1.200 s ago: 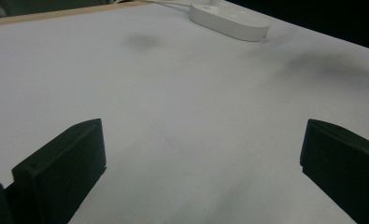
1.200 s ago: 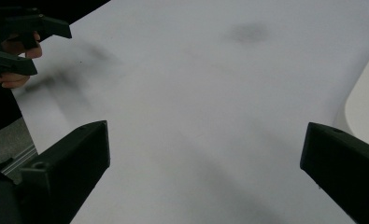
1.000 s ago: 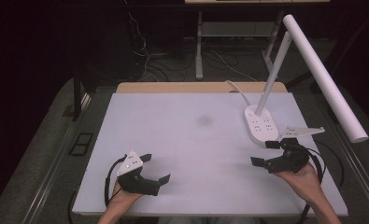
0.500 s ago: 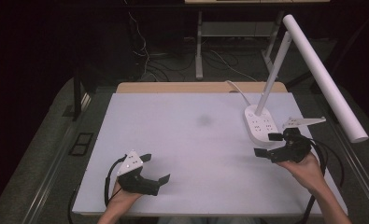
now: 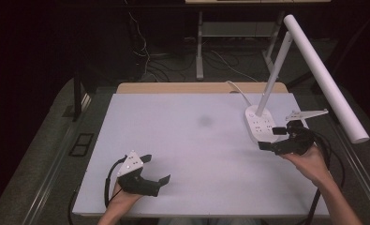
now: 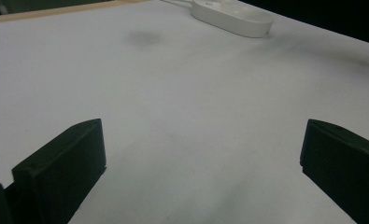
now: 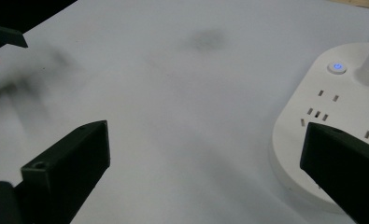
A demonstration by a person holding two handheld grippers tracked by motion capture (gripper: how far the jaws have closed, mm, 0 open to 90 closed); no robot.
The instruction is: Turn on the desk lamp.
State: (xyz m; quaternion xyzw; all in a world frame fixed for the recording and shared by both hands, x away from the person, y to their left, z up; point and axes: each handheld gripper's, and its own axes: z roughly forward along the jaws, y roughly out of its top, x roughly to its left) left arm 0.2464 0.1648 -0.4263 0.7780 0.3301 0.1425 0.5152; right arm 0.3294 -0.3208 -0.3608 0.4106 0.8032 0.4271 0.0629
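The lamp base [image 5: 260, 123], a white oval with sockets and a small blue-lit button, sits at the right of the white bench [image 5: 196, 150] in the high view, its white stem rising to a long tube head in the upper right of the frame. The right tongs [image 5: 271, 138] are spread wide just beside the base's lower edge; in the right gripper view one jaw overlaps the base at the right of the frame. The left tongs [image 5: 155, 168], at the lower left of the frame, are also spread, holding nothing above bare bench. A faint dark smudge [image 5: 204, 121] marks the bench's middle.
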